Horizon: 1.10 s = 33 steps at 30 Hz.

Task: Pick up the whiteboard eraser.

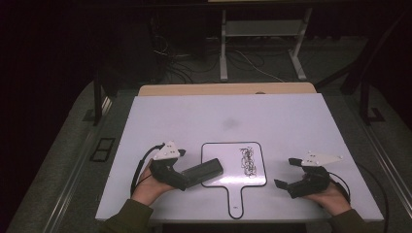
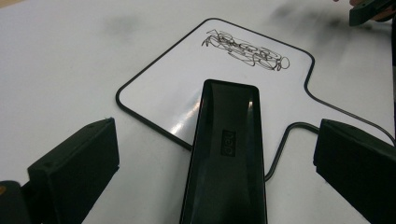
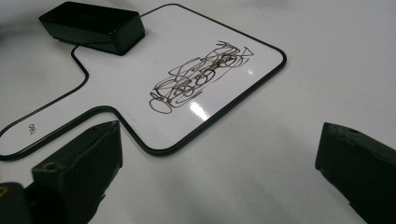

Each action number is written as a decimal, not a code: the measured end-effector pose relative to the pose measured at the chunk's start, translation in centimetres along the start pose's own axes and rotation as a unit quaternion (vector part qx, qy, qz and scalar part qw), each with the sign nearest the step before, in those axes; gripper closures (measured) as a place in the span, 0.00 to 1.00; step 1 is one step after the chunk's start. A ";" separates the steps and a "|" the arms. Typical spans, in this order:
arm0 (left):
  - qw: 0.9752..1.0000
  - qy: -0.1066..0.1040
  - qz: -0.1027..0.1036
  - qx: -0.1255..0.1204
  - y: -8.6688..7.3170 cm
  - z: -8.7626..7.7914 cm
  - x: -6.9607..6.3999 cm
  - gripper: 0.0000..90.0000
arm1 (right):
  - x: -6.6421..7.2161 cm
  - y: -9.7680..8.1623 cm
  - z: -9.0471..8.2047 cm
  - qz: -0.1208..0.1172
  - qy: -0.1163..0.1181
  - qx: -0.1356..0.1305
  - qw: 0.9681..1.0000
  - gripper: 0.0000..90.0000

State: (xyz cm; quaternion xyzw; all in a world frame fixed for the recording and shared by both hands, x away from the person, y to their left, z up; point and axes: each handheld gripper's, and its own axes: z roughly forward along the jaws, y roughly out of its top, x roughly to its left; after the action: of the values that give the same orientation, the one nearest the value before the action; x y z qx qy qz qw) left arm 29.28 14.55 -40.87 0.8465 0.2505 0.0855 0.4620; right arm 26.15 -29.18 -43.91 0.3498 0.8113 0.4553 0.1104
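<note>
The left gripper (image 2: 215, 163) has its fingers apart around the black eraser (image 2: 226, 149), which lies over the whiteboard's (image 1: 223, 162) left edge. The right gripper (image 1: 286, 172), fingers apart, sits on bare worktop (image 1: 291, 121) beside it.

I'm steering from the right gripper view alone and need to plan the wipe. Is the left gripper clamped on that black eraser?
Observer: No. In the left gripper view the eraser lies between the left gripper's open jaws, with a gap on each side.
Operator: Is the whole eraser on the board?
Observer: No. The high view shows its right end over the whiteboard's left edge and the rest over the table.
Operator: And where is my gripper from above?
Observer: The right gripper is over the table to the right of the whiteboard, apart from it, with its jaws open and pointing left toward it.
</note>
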 end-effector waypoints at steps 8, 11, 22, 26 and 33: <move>1.000 -0.001 0.000 0.005 0.5 0.6 0.0 0.00 | -0.1 0.0 0.0 0.001 -0.001 0.000 1.000 0.00; 1.000 -0.003 0.002 0.006 0.8 0.7 0.0 0.00 | -0.3 -0.1 0.0 0.003 -0.002 -0.002 1.000 0.00; 1.000 -0.011 0.003 0.005 1.6 1.1 0.0 0.00 | -0.4 -0.2 -0.2 0.009 -0.003 -0.005 1.000 0.00; 1.000 -0.013 0.006 0.008 1.9 1.5 -0.2 0.00 | -0.4 -0.1 -0.1 0.006 -0.003 -0.005 1.000 0.00; 1.000 -0.021 0.012 0.017 2.5 2.3 -0.2 0.00 | -0.3 -0.1 -0.3 0.007 -0.004 -0.005 1.000 0.00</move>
State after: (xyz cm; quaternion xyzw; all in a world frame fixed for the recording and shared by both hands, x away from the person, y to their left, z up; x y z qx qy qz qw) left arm 30.78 11.67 -40.08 0.8586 0.2319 0.0692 0.4520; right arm 26.19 -29.61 -43.93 0.3565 0.8063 0.4586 0.1117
